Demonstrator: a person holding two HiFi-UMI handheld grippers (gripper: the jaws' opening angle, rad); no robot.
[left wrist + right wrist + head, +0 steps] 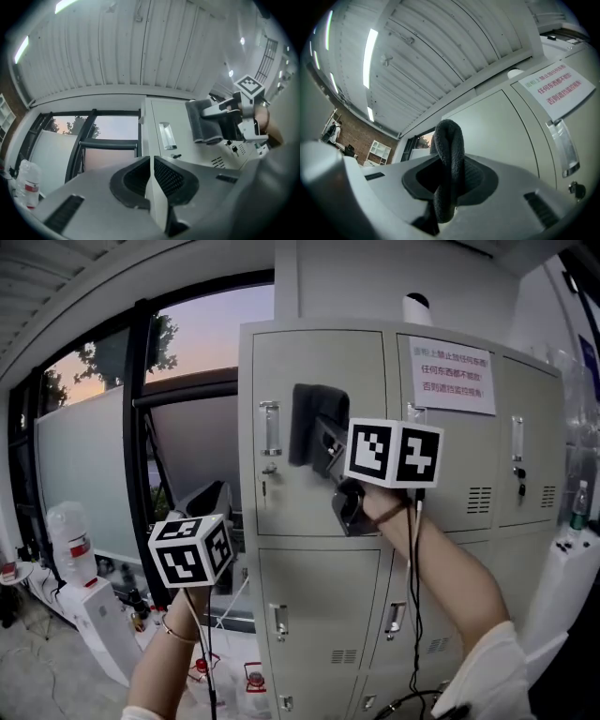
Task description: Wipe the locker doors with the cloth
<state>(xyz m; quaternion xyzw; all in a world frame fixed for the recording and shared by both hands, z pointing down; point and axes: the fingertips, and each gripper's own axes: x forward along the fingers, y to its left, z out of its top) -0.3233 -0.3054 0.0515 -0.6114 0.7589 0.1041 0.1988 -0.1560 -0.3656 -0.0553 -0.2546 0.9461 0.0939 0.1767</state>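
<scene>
Dark cloth (449,154) clamped in right gripper (450,180) jaws, left gripper (151,180) jaws together

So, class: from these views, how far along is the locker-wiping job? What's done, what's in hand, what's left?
Done: the cloth is clamped in the right gripper. In hand: it is up at the upper-left door. Left: no door visibly shows wiping, so the door with the notice and the lower doors look pending. The left gripper is shut and empty.
</scene>
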